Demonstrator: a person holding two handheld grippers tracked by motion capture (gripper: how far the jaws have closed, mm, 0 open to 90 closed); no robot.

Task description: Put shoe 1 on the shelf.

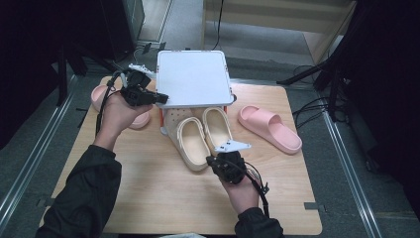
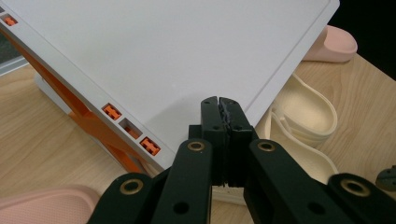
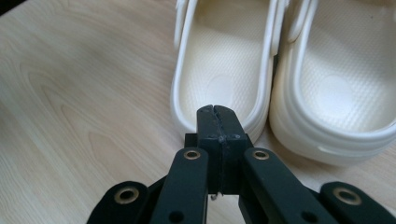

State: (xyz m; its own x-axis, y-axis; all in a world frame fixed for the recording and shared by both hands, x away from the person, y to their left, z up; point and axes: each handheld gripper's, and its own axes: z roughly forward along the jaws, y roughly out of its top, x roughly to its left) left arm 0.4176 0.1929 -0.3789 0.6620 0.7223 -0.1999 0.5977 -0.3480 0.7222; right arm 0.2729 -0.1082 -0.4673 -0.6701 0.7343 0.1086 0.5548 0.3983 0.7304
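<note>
The left gripper (image 1: 159,98) is resting against the near left corner of the white rack (image 1: 193,77), its jaws pressed together with nothing between them; in the left gripper view the tips (image 2: 219,103) are lying on the rack's white top (image 2: 177,51), close to its edge, though whether they are actually touching the surface is hard to tell from this angle. The rack is standing at the far middle of the wooden table (image 1: 148,183) on orange legs (image 2: 88,121). Two cream clogs are sitting side by side, toes tucked under the rack and heels pointing toward the person: the left clog (image 1: 192,144) and the right clog (image 1: 217,128), touching each other along their inner sides. The right gripper (image 1: 214,159) is hovering just at the heel of the left clog; its jaws are fully closed and empty, the tips (image 3: 218,111) sitting over the heel rim (image 3: 219,123). One pink slide (image 1: 269,128) is lying to the right of the clogs, well apart from them, and another pink slide (image 1: 101,96) is lying at the table's far left, partly hidden behind the left hand (image 1: 116,114).
</note>
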